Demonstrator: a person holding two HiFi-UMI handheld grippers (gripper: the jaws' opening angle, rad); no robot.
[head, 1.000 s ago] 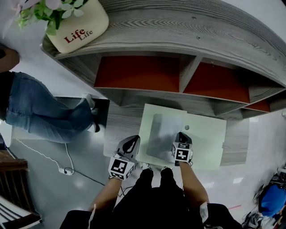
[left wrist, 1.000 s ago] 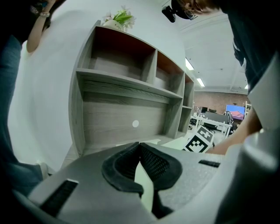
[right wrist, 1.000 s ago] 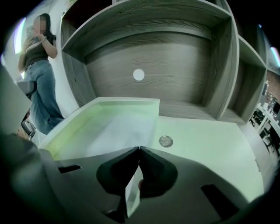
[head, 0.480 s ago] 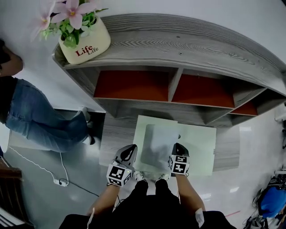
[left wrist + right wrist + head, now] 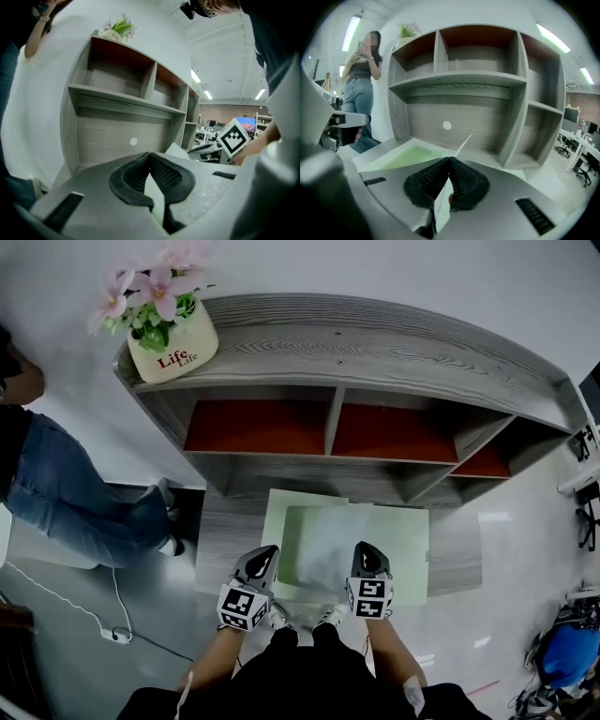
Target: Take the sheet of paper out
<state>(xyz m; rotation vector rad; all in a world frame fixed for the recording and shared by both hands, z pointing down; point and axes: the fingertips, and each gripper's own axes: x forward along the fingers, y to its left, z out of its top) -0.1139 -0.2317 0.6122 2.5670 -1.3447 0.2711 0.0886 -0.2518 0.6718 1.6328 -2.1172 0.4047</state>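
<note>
A pale green folder lies open on the low ledge in front of the shelf unit. A white sheet of paper rises from it. My right gripper is shut on the sheet's near right edge; in the right gripper view the sheet runs between the closed pads of the right gripper, with the green folder below to the left. My left gripper is shut on the folder's near left edge. The left gripper view shows the green edge clamped in the left gripper, and the right gripper's marker cube beyond it.
The grey wooden shelf unit has orange-backed compartments and a flower pot on top at the left. A person in jeans stands to the left. A cable lies on the floor, and a blue bag sits at the right.
My right gripper has risen with the sheet, whose near edge now stands above the folder. The left gripper has shifted a little, still clamped. The head view now takes in more of the shelf.
</note>
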